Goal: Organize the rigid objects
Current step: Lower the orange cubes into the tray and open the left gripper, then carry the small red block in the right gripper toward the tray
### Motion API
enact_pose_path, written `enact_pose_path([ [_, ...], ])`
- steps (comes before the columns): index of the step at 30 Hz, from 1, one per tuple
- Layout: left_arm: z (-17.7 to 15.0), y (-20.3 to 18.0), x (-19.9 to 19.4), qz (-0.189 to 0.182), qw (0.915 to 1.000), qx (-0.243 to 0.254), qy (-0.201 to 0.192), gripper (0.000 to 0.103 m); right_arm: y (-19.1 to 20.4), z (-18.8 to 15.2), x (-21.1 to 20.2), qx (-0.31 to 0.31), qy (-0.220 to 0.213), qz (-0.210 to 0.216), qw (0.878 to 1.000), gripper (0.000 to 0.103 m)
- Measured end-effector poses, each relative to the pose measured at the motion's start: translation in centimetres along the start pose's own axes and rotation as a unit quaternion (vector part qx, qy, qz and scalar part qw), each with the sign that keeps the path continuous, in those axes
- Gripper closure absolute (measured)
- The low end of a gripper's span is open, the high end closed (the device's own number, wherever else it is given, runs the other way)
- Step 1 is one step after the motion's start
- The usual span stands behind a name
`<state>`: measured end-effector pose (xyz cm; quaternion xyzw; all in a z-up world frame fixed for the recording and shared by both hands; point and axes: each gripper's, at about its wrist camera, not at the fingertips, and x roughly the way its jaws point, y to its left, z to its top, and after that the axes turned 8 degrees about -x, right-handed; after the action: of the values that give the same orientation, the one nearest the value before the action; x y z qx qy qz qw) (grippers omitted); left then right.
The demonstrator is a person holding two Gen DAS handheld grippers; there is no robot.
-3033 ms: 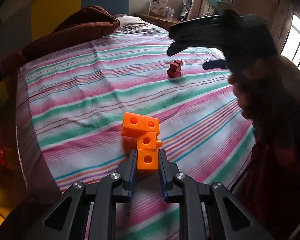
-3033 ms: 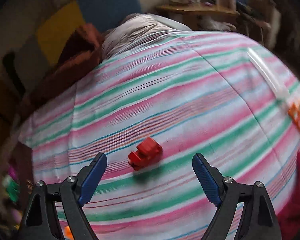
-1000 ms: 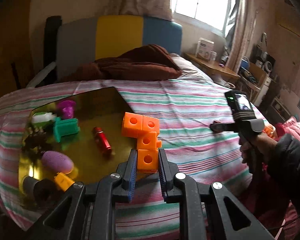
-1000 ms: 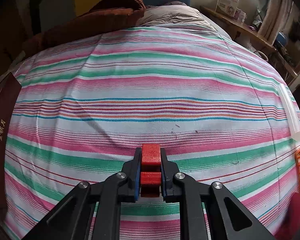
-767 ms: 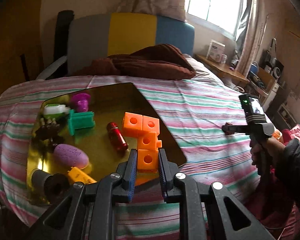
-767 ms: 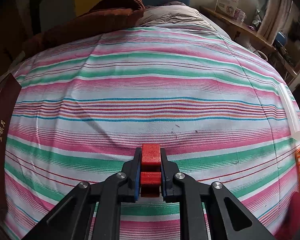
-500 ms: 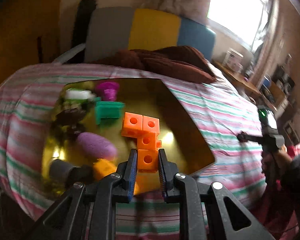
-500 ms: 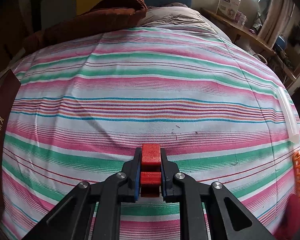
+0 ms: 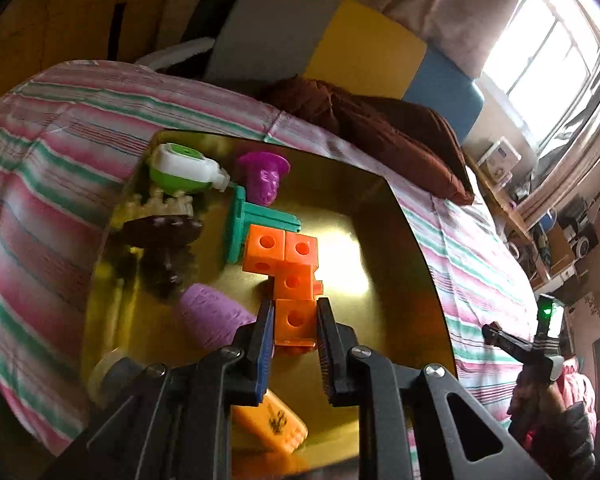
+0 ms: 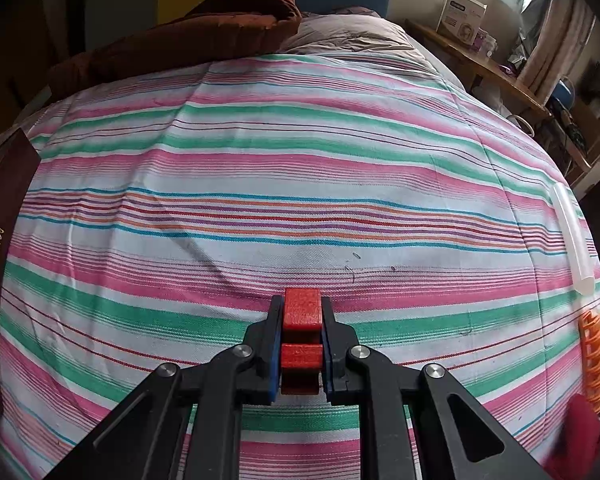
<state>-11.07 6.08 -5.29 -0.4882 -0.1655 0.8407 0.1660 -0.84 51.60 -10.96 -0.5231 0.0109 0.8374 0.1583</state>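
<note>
My left gripper (image 9: 295, 322) is shut on the bottom cube of an orange block cluster (image 9: 286, 264) made of linked cubes with round holes. It hangs over a gold tray (image 9: 412, 280) on the striped bed. My right gripper (image 10: 301, 336) is shut on a small red block (image 10: 301, 314), held just above the striped bedspread (image 10: 280, 184). The right gripper also shows small at the far right of the left wrist view, in a person's hand (image 9: 540, 392).
In the tray lie a purple oval (image 9: 212, 320), a teal piece (image 9: 256, 220), a purple figure head (image 9: 264, 180), a green-and-white bottle (image 9: 180, 168), a dark gear-like piece (image 9: 160, 228) and an orange tag (image 9: 272, 420). A brown blanket (image 10: 204, 36) lies at the bed's head. An orange comb-like thing (image 10: 592, 356) sits at the right edge.
The left gripper has swung with the orange cluster from beside the tray to over it, sinking closer and rolling. The right gripper and its red block have stayed put.
</note>
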Motion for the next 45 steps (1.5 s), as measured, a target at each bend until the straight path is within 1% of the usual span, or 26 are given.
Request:
enact_pose_path([
  [1, 0.0, -0.1, 0.4, 0.006, 1.0, -0.002, 0.003, 0.084, 0.0, 0.0, 0.0, 0.0, 0.0, 0.0, 1.0, 0.087],
  [3, 0.1, -0.2, 2.1, 0.016, 0.9996, -0.004, 0.022, 0.084, 0.0, 0.0, 0.0, -0.002, 0.0, -0.001, 1.0, 0.087],
  [5, 0.1, -0.1, 3.1, 0.031, 0.999, -0.008, 0.033, 0.082, 0.0, 0.1, 0.0, -0.004, 0.0, -0.002, 1.0, 0.087],
  [6, 0.0, 0.0, 3.6, 0.031, 0.9988, -0.009, 0.037, 0.081, 0.0, 0.1, 0.0, -0.004, 0.0, -0.002, 1.0, 0.087],
  [10, -0.4, -0.2, 3.9, 0.038, 0.9987, -0.002, 0.035, 0.08, 0.0, 0.1, 0.1, -0.005, 0.0, -0.003, 1.0, 0.087],
  [16, -1.0, -0.7, 2.8, 0.05, 0.9983, 0.028, 0.011, 0.079, 0.1, 0.3, 0.2, -0.006, 0.0, -0.004, 1.0, 0.087],
  [20, -1.5, -1.1, 1.5, 0.062, 0.9968, 0.048, -0.011, 0.077, 0.3, 0.4, 0.2, -0.007, 0.0, -0.006, 1.0, 0.087],
  [26, -3.3, -1.6, -1.8, 0.078, 0.9919, 0.085, -0.053, 0.076, 0.6, 0.5, 0.2, -0.01, -0.001, -0.01, 1.0, 0.087],
  [31, -4.2, -2.0, -3.6, 0.091, 0.9872, 0.112, -0.069, 0.075, 0.9, 0.4, 0.1, -0.014, -0.002, -0.018, 1.0, 0.087],
  [34, -4.7, -2.0, -4.7, 0.092, 0.9861, 0.116, -0.074, 0.075, 0.9, 0.4, 0.1, -0.013, -0.002, -0.021, 1.0, 0.087],
  [36, -5.1, -1.9, -5.3, 0.098, 0.9845, 0.12, -0.082, 0.075, 0.6, 0.5, 0.1, -0.004, -0.002, -0.015, 1.0, 0.087],
  [39, -5.6, -1.7, -5.9, 0.109, 0.9813, 0.127, -0.095, 0.075, -0.3, 0.4, 0.0, 0.027, 0.0, 0.011, 1.0, 0.088],
  [40, -5.7, -1.6, -6.0, 0.11, 0.9812, 0.127, -0.095, 0.075, -0.5, 0.5, 0.0, 0.033, -0.001, 0.018, 0.999, 0.088],
  [43, -5.7, -1.1, -6.1, 0.108, 0.9829, 0.119, -0.09, 0.075, 0.2, 0.5, -0.2, 0.027, -0.003, 0.022, 0.999, 0.088],
  [45, -5.8, -0.8, -6.4, 0.107, 0.9833, 0.116, -0.091, 0.075, 0.5, 0.5, -0.4, 0.029, -0.005, 0.037, 0.999, 0.088],
])
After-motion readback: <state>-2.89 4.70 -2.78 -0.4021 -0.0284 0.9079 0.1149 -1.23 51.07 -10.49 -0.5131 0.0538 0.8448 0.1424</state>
